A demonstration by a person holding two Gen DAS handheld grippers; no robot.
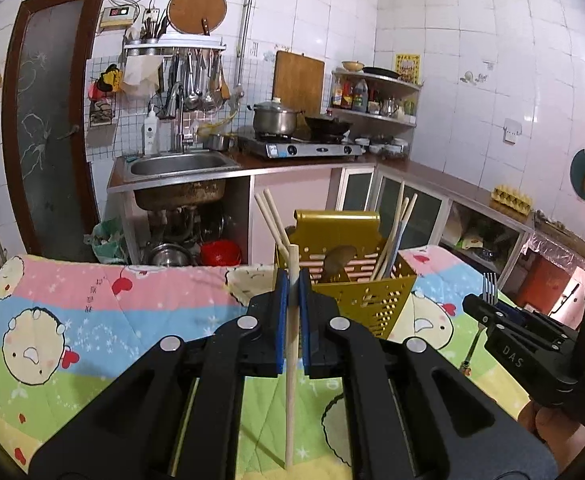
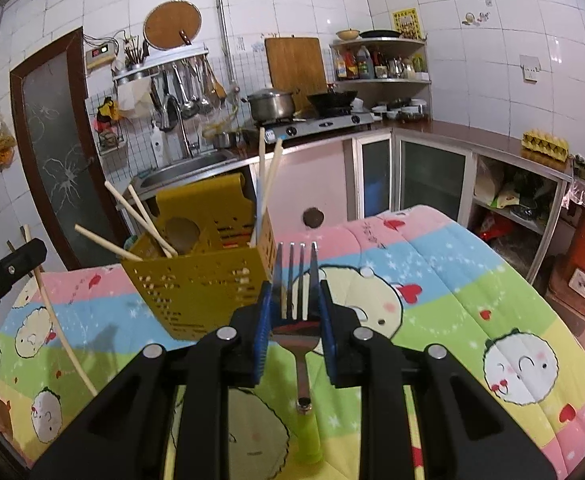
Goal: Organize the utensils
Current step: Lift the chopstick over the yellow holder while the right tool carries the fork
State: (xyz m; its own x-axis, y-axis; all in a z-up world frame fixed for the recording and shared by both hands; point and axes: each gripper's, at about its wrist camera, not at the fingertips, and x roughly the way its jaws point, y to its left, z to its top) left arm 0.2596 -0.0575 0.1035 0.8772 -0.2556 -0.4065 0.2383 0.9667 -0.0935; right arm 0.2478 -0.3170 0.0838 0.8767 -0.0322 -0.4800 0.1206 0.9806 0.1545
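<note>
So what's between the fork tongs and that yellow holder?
Nothing but bare quilt: the right view shows the fork just short of the holder.

Left wrist view: looks forward along the left gripper (image 1: 292,280), tilted slightly downward, across the quilt-covered table (image 1: 92,320) toward the sink (image 1: 180,164) and stove (image 1: 304,146).
Left wrist range: own fingers close up at bottom; yellow utensil holder (image 1: 356,280) near, just beyond the fingertips.
Right wrist view: looks forward along the right gripper (image 2: 295,300), tilted slightly downward, toward the same kitchen corner.
Right wrist range: holder (image 2: 200,280) near, left of centre.
Shared area: table, holder, sink, stove, counter.
Cross-visibility: each view shows the other gripper at its edge.
</note>
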